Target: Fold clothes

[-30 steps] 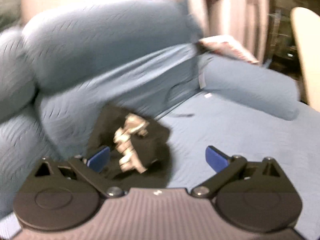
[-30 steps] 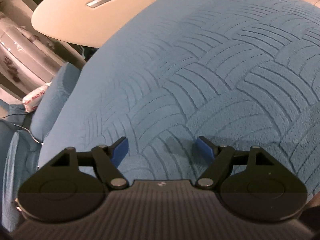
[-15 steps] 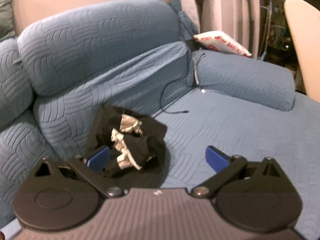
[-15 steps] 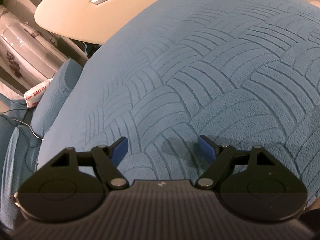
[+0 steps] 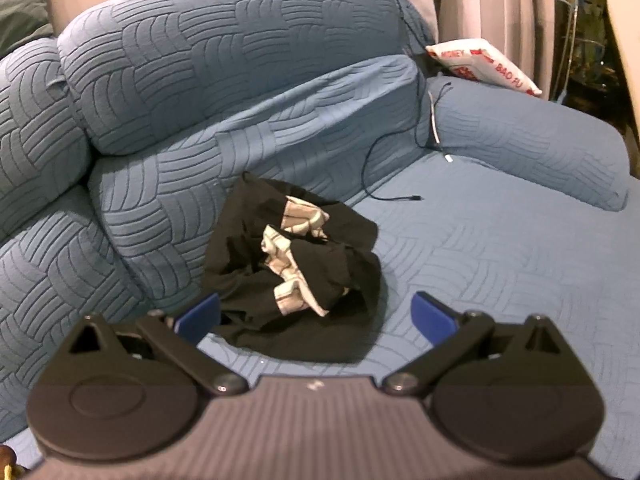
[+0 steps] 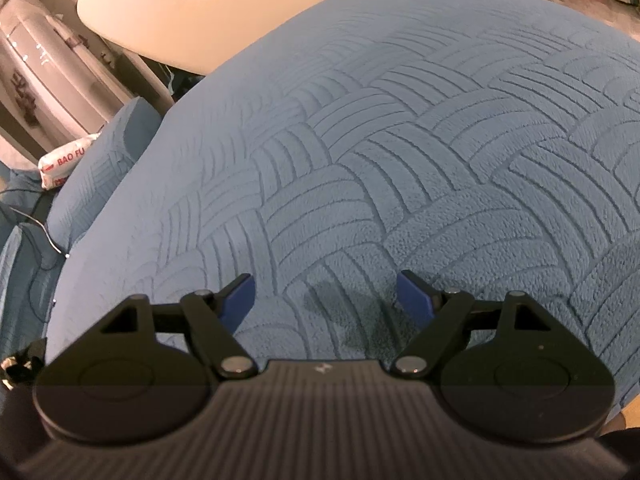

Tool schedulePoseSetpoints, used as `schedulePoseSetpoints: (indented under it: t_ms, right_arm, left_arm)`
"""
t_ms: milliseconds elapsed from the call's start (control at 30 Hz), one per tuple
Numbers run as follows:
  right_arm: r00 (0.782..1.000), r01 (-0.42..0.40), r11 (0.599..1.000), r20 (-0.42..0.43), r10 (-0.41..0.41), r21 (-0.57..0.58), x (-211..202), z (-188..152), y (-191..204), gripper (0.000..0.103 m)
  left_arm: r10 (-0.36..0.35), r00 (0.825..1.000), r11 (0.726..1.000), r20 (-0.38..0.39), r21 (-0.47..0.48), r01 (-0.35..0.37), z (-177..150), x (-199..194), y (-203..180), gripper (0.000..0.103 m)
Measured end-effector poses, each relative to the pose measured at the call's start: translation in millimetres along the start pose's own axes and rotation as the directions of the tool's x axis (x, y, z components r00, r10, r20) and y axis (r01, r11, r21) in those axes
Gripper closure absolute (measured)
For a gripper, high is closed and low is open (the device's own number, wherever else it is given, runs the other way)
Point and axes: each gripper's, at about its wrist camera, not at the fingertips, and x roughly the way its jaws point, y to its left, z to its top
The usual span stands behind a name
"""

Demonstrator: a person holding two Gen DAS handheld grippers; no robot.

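A crumpled black garment with a white patterned band [image 5: 296, 268] lies on the blue sofa seat [image 5: 500, 264], against the back cushion. My left gripper [image 5: 316, 318] is open and empty, just in front of the garment, its left fingertip at the cloth's near edge. My right gripper [image 6: 325, 295] is open and empty, close above the bare blue textured seat cover [image 6: 400, 168]. A small dark bit of cloth [image 6: 18, 362] shows at the left edge of the right wrist view.
Quilted back cushions [image 5: 224, 60] rise behind the garment. A black cable [image 5: 384, 176] lies on the seat near the armrest [image 5: 532, 148]. A white and red bag [image 5: 484, 66] sits on the armrest. A cream rounded panel [image 6: 224, 4] stands beyond the seat edge.
The left gripper's view has steadied and drawn back a little from the garment, which now sits more centred. The right gripper has barely shifted over the seat.
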Motion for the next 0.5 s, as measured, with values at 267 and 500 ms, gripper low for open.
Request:
schedulePoseSetpoints:
  t_ms: [267, 500]
  right_arm:
    - [1.000, 0.012, 1.000, 0.000, -0.012, -0.029, 1, 0, 2, 0.021]
    - [1.000, 0.015, 0.999, 0.000, -0.015, -0.040, 0, 0, 2, 0.021]
  left_arm:
    - [0.012, 1.000, 1.000, 0.001, 0.011, -0.012, 2, 6, 8, 0.000]
    - [0.026, 1.000, 0.999, 0.003, 0.021, -0.026, 7, 12, 8, 0.000]
